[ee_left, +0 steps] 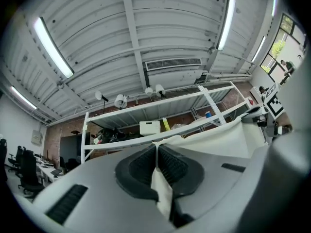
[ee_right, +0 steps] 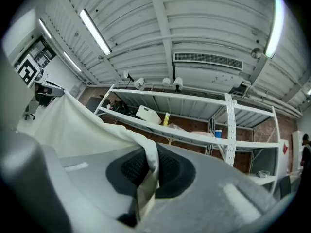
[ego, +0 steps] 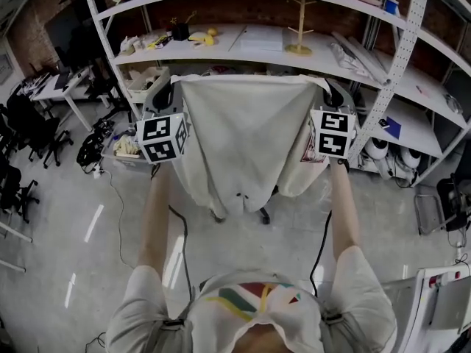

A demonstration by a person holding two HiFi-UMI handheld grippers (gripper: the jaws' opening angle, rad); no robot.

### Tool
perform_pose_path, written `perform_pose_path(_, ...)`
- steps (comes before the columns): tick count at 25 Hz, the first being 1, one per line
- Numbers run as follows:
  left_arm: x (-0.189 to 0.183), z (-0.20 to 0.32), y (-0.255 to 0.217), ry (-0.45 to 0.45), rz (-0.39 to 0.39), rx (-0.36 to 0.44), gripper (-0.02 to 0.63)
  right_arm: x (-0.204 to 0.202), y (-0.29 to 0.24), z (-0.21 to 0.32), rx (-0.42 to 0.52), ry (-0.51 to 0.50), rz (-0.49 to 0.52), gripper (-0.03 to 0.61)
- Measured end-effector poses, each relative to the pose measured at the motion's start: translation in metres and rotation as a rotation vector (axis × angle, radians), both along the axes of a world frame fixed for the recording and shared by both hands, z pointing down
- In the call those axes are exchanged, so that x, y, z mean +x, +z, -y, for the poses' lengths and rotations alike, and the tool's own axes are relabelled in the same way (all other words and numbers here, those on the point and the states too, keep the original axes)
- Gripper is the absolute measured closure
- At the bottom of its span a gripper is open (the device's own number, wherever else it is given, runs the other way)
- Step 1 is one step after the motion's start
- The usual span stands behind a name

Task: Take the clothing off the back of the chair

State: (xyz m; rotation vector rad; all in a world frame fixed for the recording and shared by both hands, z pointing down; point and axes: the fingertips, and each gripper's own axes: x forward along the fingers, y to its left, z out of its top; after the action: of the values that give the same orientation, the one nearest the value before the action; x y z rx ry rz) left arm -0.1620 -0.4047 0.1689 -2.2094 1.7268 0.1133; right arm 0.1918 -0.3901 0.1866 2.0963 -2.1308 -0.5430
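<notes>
Both grippers were clamped tight on cloth. The left gripper (ee_left: 156,168) pinched one top corner of the white garment (ego: 246,134) and the right gripper (ee_right: 148,171) the other, so it hung spread between them in front of the shelving (ego: 309,59). The chair (ego: 263,213) was mostly hidden behind it. Only what looked like its wheeled base showed below the hem, so whether the cloth was clear of the backrest was hard to tell. Done well, the lift called for both hands rising evenly, the top edge kept level and taut, and a pull toward the person only once the hem was free.
</notes>
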Motion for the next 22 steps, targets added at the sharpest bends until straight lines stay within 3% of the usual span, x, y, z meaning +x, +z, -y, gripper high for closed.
perform_pose_path(15,-0.001,-0.051,-0.188,-0.012,0.007,0.272,0.598,-0.035,-0.195,-0.059,0.335,-0.069,-0.072,0.572)
perform_pose_path(22,-0.008,-0.091,-0.243,-0.013,0.016,0.364,0.598,-0.057,-0.254,-0.096,0.447,-0.117,-0.102,0.572)
